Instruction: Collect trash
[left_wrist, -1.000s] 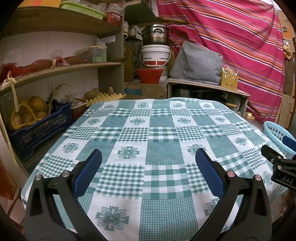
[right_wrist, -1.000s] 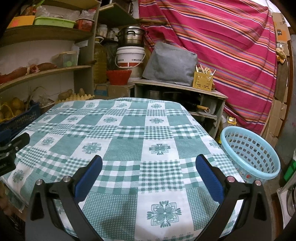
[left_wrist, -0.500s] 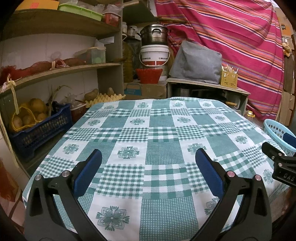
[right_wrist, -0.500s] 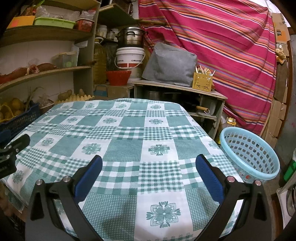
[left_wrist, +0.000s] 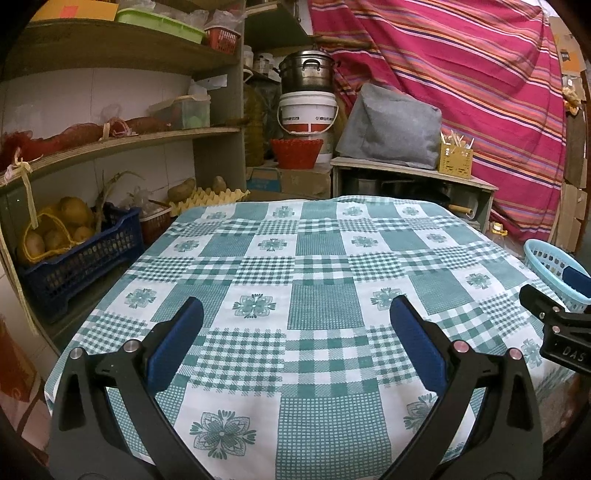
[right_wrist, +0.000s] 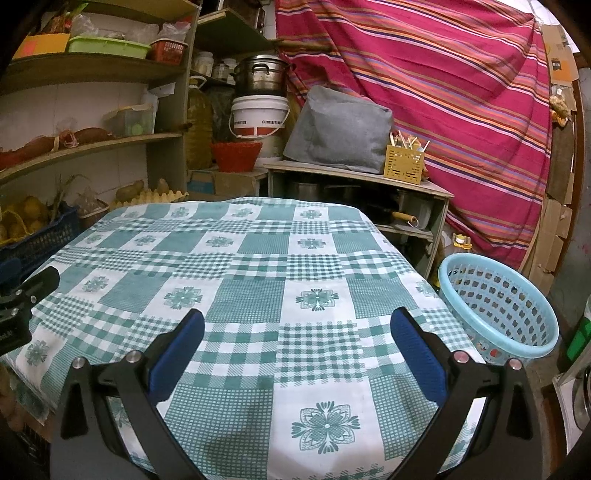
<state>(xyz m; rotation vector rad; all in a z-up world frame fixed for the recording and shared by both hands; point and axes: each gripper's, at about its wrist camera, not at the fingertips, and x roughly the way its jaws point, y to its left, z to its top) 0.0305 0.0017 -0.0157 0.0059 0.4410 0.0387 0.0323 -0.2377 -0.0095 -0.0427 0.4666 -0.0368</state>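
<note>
Left claw (left_wrist: 295, 314) and right claw (right_wrist: 297, 325) hover with jaws spread, holding nothing, above the green-checked cloth tabletop (right_wrist: 258, 266); no trash visible, light-blue perforated plastic basket (right_wrist: 498, 306) beside it, presumably for collection.

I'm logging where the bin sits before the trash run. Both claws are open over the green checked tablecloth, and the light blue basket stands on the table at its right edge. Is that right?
Not quite. The light blue basket is not on the table; the right wrist view shows it standing lower, beside the table's right edge. The rest holds: the left claw and right claw are both open over the green checked tablecloth.
</note>
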